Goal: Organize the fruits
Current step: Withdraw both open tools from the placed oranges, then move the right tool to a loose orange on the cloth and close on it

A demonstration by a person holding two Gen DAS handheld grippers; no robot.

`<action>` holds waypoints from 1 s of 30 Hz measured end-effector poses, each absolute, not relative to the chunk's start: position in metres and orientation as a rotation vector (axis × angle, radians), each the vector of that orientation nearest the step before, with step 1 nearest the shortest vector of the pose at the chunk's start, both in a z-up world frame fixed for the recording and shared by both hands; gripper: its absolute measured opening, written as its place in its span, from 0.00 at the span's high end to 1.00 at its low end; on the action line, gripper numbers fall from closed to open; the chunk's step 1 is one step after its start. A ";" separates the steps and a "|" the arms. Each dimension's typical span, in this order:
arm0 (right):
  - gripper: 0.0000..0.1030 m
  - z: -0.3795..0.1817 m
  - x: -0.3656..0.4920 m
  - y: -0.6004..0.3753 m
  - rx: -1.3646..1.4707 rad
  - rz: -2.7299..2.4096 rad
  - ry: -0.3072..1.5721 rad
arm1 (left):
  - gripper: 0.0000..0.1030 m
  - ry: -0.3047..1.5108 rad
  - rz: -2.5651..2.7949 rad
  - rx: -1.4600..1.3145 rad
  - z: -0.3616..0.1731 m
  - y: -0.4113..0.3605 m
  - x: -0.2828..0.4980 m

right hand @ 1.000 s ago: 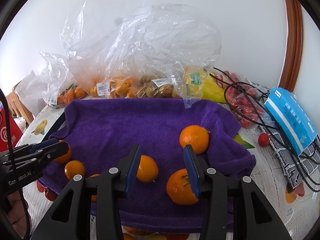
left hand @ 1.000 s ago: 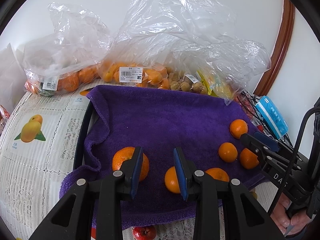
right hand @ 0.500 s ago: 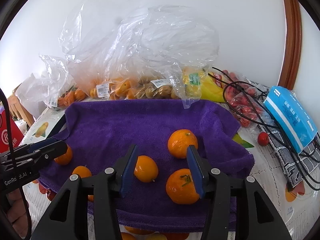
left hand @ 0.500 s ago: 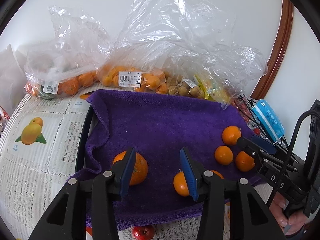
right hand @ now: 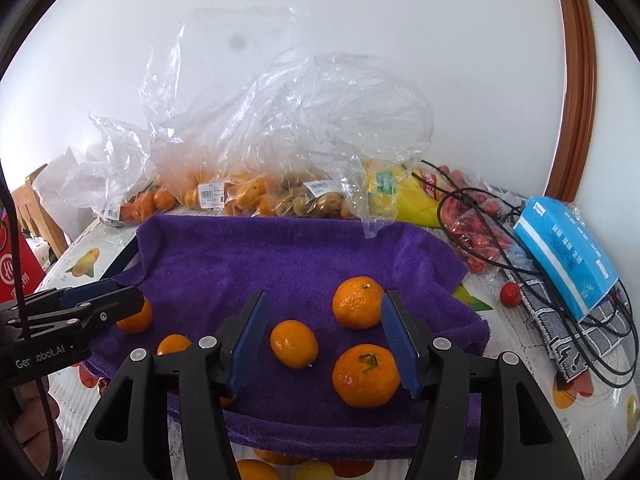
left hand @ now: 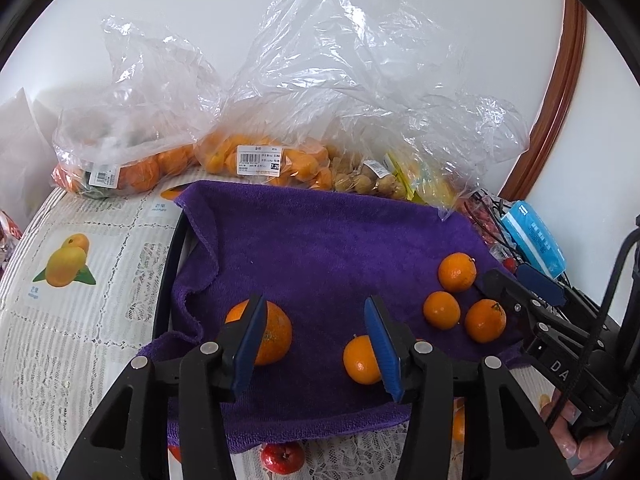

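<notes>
Both grippers' jaws have just been opening, wider than a second ago, nothing between either pair. Left gripper (left hand: 316,340) hovers over the near edge of the purple towel (left hand: 320,248), fingers apart, a large orange (left hand: 268,334) behind its left finger and a small one (left hand: 360,358) by its right. Right gripper (right hand: 324,340) likewise gapes, empty, over a small oval orange (right hand: 294,343) and a stemmed orange (right hand: 366,374); another (right hand: 357,302) sits just beyond.

Progress, by my judgement: early. Six oranges lie loose on the towel; bagged fruit (left hand: 260,160) along the tabletop's far edge is unopened.

Left view alone shows a red apple (left hand: 282,456) off the towel's near edge. Right view alone shows a red tomato (right hand: 511,293) and blue packet (right hand: 568,248) toward the right edge.
</notes>
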State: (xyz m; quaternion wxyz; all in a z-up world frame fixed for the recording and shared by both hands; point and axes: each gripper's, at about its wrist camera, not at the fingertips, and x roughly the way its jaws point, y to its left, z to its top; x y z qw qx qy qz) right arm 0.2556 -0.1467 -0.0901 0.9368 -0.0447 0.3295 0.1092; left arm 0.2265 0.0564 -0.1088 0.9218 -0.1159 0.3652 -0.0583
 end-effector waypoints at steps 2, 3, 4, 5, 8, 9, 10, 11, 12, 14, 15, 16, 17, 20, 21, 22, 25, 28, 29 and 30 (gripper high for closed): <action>0.43 -0.088 0.251 -0.146 -0.091 0.222 0.671 | 0.53 0.748 -0.112 -0.230 -0.108 0.056 0.224; 0.42 -0.087 0.249 -0.147 -0.088 0.223 0.675 | 0.53 0.745 -0.106 -0.227 -0.107 0.056 0.222; 0.42 -0.085 0.246 -0.147 -0.083 0.230 0.684 | 0.53 0.742 -0.105 -0.225 -0.107 0.056 0.220; 0.41 -0.084 0.243 -0.148 -0.078 0.236 0.689 | 0.53 0.739 -0.108 -0.225 -0.107 0.056 0.218; 0.39 -0.080 0.233 -0.152 -0.052 0.233 0.692 | 0.53 0.734 -0.111 -0.222 -0.107 0.057 0.210; 0.38 -0.078 0.230 -0.154 -0.043 0.235 0.691 | 0.53 0.731 -0.115 -0.220 -0.106 0.057 0.207; 0.38 -0.077 0.226 -0.155 -0.038 0.235 0.689 | 0.53 0.726 -0.117 -0.217 -0.106 0.057 0.204; 0.38 -0.077 0.222 -0.155 -0.041 0.227 0.688 | 0.53 0.722 -0.114 -0.214 -0.106 0.057 0.202; 0.36 -0.076 0.219 -0.156 -0.048 0.217 0.690 | 0.53 0.721 -0.115 -0.212 -0.107 0.057 0.199; 0.35 -0.077 0.214 -0.156 -0.063 0.206 0.709 | 0.53 0.723 -0.123 -0.213 -0.108 0.057 0.196; 0.35 -0.078 0.211 -0.157 -0.065 0.203 0.721 | 0.53 0.724 -0.124 -0.214 -0.108 0.057 0.194; 0.35 -0.078 0.208 -0.159 -0.062 0.200 0.727 | 0.53 0.724 -0.126 -0.216 -0.108 0.058 0.193; 0.35 -0.079 0.205 -0.161 -0.055 0.197 0.734 | 0.53 0.724 -0.126 -0.219 -0.109 0.058 0.191; 0.35 -0.083 0.197 -0.166 -0.038 0.196 0.756 | 0.53 0.719 -0.134 -0.233 -0.109 0.061 0.187; 0.35 -0.084 0.195 -0.167 -0.037 0.195 0.763 | 0.53 0.717 -0.134 -0.235 -0.108 0.062 0.185; 0.35 -0.086 0.193 -0.167 -0.038 0.192 0.772 | 0.53 0.713 -0.135 -0.237 -0.108 0.063 0.183; 0.35 -0.091 0.187 -0.166 -0.049 0.188 0.790 | 0.53 0.711 -0.138 -0.242 -0.107 0.065 0.180; 0.35 -0.094 0.181 -0.164 -0.053 0.186 0.803 | 0.53 0.713 -0.142 -0.247 -0.107 0.067 0.179; 0.35 -0.095 0.179 -0.164 -0.051 0.183 0.805 | 0.53 0.713 -0.143 -0.247 -0.107 0.066 0.179; 0.35 -0.096 0.177 -0.164 -0.048 0.182 0.809 | 0.53 0.713 -0.145 -0.246 -0.106 0.067 0.179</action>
